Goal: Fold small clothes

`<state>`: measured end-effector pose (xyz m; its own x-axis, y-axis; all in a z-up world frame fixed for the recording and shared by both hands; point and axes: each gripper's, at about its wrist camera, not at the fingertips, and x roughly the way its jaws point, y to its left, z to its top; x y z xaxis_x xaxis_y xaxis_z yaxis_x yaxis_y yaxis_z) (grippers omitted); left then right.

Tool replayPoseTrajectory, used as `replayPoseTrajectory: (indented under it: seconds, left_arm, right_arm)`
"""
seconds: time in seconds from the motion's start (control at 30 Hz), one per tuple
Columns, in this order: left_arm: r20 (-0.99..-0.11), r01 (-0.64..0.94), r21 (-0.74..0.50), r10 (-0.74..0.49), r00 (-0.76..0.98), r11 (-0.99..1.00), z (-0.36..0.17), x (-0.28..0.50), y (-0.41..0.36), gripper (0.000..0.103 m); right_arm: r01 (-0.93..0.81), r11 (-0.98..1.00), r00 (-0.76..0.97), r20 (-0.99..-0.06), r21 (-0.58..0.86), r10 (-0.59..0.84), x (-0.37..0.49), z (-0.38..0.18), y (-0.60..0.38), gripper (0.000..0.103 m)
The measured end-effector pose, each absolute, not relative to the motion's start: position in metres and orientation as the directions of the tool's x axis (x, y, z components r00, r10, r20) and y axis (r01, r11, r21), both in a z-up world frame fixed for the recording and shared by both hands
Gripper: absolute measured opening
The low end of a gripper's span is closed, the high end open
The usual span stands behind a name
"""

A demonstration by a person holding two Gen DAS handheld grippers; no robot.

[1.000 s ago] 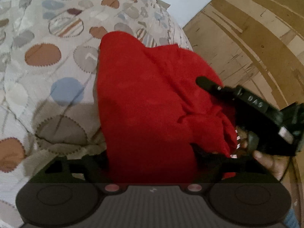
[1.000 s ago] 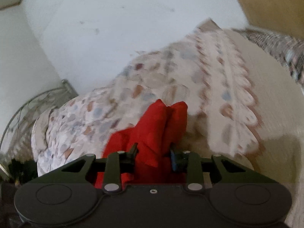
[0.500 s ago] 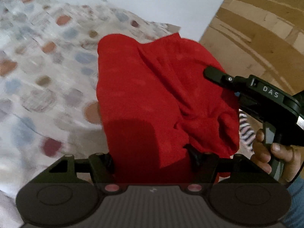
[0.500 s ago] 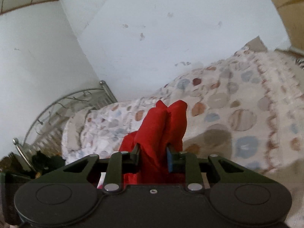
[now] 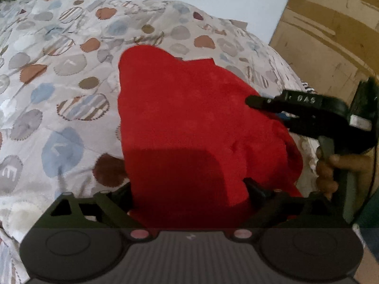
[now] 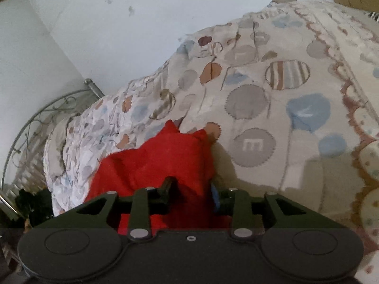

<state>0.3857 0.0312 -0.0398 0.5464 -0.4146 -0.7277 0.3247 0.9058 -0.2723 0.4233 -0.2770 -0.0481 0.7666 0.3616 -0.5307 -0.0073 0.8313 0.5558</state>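
Red garment [image 5: 189,127] hides left hand-held gripper [image 5: 189,194] fingertips; right hand-held gripper [image 6: 191,189] pinches its edge.

I see a bed covered by a cream quilt printed with blue, grey, brown and striped circles [image 5: 71,71], rumpled into folds toward the far end. Behind it stands a plain white wall with a few small dark marks [image 6: 118,28]. At the bed's end I make out a curved silver metal bedframe with scrollwork [image 6: 35,118]. A tan wooden panel with pale streaks [image 5: 331,35] rises beside the bed.
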Motion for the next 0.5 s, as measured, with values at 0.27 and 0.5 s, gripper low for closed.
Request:
replayPoseTrajectory:
  seconds: [0.27, 0.5]
  left_arm:
    - [-0.715, 0.268, -0.321, -0.418, 0.560, 0.908, -0.045, 0.384, 0.042, 0.100]
    - [-0.718, 0.214, -0.353, -0.411, 0.562, 0.911, -0.036, 0.380, 0.052, 0.102]
  right_arm:
    - [-0.153, 0.895, 0.783, -0.501, 0.419, 0.368, 0.384, -0.012, -0.252, 0.078]
    - [-0.207, 0.970, 0.759, -0.605, 0.125, 0.240, 0.373, -0.024, -0.215, 0.086]
